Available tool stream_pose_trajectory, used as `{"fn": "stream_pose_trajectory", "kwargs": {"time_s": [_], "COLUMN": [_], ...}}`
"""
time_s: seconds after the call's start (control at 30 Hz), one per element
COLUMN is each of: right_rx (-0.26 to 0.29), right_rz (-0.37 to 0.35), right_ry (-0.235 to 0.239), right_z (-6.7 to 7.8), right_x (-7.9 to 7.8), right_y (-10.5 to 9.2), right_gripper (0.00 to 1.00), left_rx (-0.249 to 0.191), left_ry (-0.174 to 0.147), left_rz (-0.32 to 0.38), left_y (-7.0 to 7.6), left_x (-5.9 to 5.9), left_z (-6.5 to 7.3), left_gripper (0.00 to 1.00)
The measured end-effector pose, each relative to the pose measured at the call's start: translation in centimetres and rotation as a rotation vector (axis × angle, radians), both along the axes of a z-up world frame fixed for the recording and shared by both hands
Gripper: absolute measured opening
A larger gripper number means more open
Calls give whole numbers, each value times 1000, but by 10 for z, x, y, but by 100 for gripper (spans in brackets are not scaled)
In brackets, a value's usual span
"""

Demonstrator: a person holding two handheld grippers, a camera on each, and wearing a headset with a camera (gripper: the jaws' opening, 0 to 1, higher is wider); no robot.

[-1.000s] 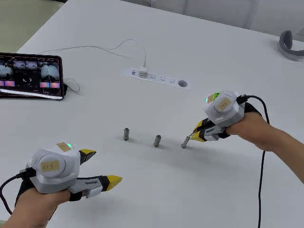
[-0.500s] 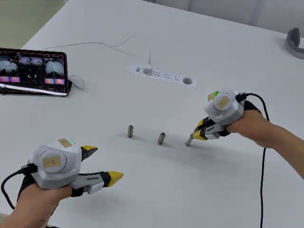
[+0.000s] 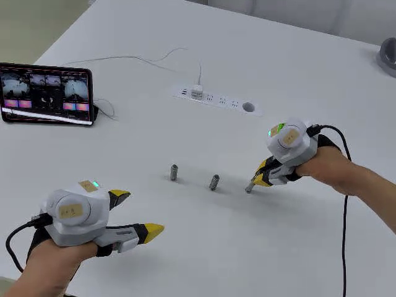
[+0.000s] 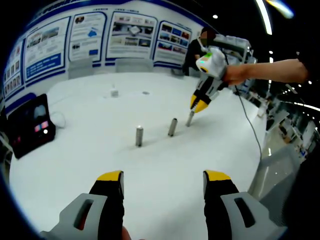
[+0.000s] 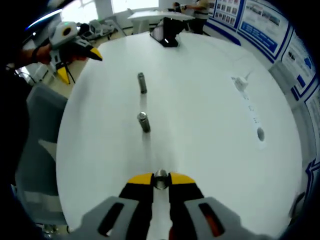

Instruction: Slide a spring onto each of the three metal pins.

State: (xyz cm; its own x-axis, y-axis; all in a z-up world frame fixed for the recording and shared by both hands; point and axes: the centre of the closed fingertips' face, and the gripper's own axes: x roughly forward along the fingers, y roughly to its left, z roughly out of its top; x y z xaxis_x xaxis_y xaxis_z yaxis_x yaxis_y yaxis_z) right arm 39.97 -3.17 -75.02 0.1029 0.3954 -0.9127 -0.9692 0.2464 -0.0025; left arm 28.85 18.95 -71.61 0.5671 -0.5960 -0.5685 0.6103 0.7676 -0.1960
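My left gripper (image 3: 135, 213) is nearest me, low over the white table (image 3: 260, 247), on my side of the middle pin (image 3: 214, 182) and off to its left. Its yellow-tipped jaws are spread wide and hold nothing. In the left gripper view the bare tabletop lies between them, with the row of pins beyond.

The middle pin stands upright on the table with a grey spring (image 3: 214, 179) coiled around it. The left pin (image 3: 174, 172) stands a little to its left, also upright, and looks coiled the same way.

Just right of the middle pin is the third pin (image 4: 190, 118), which leans slightly. My right gripper (image 3: 257, 181) comes down on it from the right with its jaws drawn narrow around the pin's top. The right gripper view shows a round metal end pinched between the two yellow tips. I cannot tell whether coils cover this pin.

Farther back, past the middle pin, a white power strip (image 3: 219, 101) lies on the table with a charger (image 3: 198, 91) plugged into it. Far left of the middle pin, a tablet (image 3: 46, 93) stands propped with its screen lit.
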Motion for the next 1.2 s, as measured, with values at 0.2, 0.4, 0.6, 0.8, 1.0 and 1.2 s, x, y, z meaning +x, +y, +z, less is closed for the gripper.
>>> {"fn": "stream_pose_trajectory", "kwargs": {"time_s": [0.2, 0.4, 0.6, 0.8, 1.0, 1.2], "right_rx": [-5, -13, -11, -15, -27, -27], "right_rz": [9, 9, 3, 7, 15, 18], "right_ry": [11, 20, 28, 32, 34, 39], "right_z": [-6, -13, -21, -27, -32, -36], "right_x": [-1, -1, 0, 1, -1, 0], "right_y": [2, 1, 2, 4, 4, 5], "right_gripper": [13, 13, 13, 13, 13, 13], "left_rx": [1, 4, 2, 3, 6, 9], "left_ry": [1, 3, 0, 2, 4, 2], "left_rz": [7, 11, 16, 24, 28, 32], "left_y": [4, 7, 8, 12, 14, 17], "left_x": [0, 0, 0, 0, -2, -1], "left_z": [0, -2, 0, -2, -2, 0], "left_gripper": [65, 65, 65, 65, 65, 65]}}
